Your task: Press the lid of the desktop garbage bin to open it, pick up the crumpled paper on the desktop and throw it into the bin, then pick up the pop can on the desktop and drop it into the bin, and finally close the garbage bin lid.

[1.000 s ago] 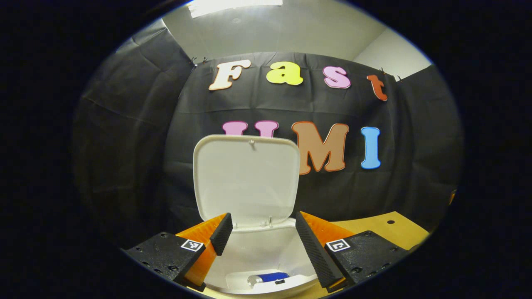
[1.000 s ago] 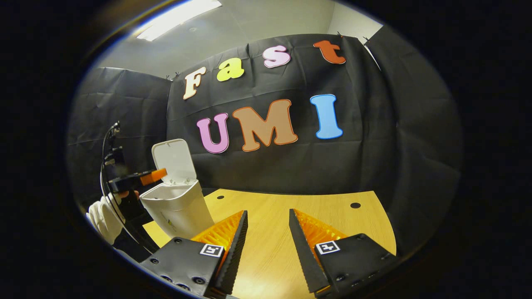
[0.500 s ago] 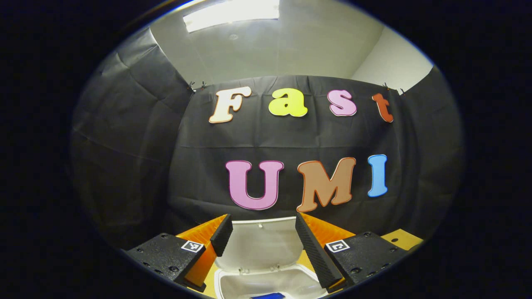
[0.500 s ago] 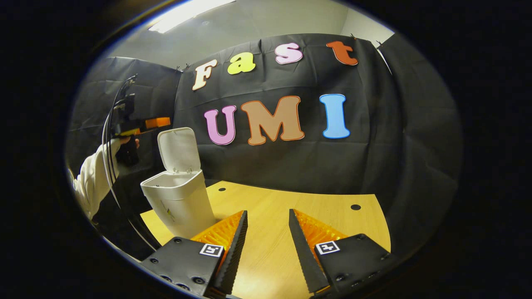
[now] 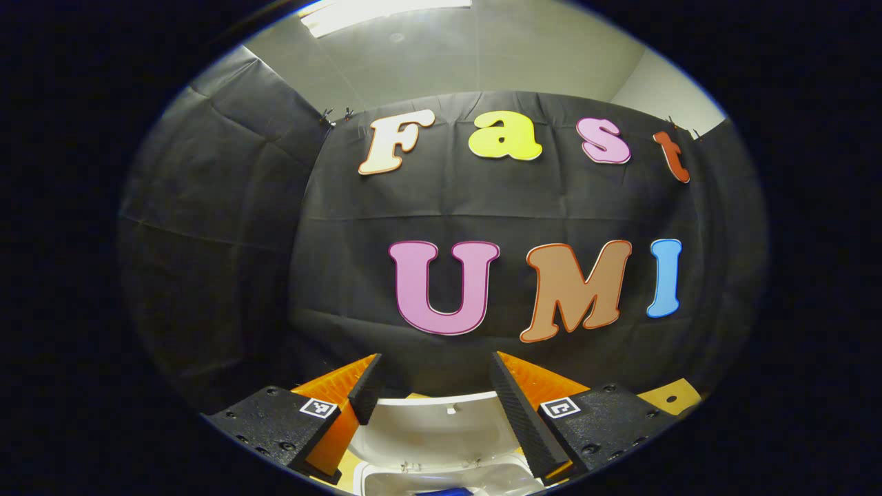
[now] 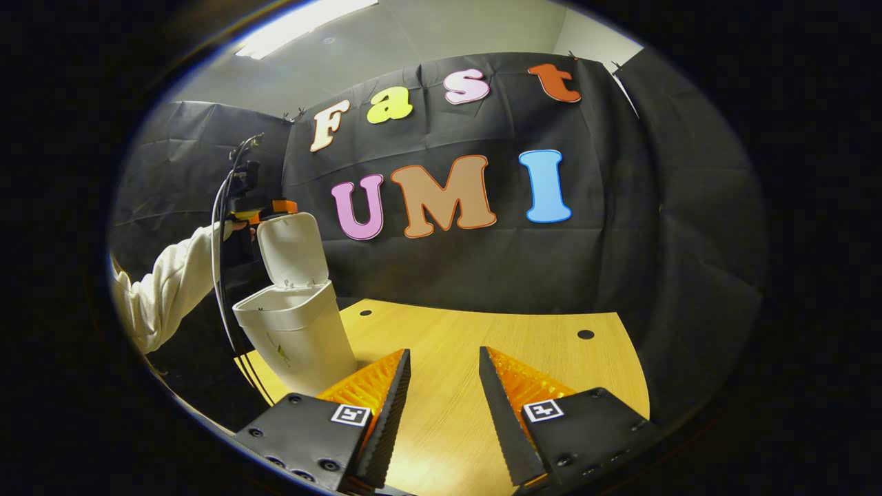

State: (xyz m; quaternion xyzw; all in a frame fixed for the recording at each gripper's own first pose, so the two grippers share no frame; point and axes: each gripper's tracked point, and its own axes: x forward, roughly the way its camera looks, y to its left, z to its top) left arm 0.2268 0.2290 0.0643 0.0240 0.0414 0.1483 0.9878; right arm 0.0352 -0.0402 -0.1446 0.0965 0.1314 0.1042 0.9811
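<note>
While lid (image 6: 291, 246) stands raised: one bin (image 6: 298, 335), two grippers agape.

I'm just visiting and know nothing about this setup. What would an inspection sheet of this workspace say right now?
Surface: wooden table, with small dark holes.
Job's things: white bin at the table's left corner, lid up; a blue object inside, likely the pop can.
Clutter: nothing seen.
Grippers: left gripper open, at the lid's top edge, contact unclear; right gripper open, over the table.
Cables: a bundle hanging from the left gripper.
Surroundings: black cloth wall, ceiling light, a person's sleeve.
</note>
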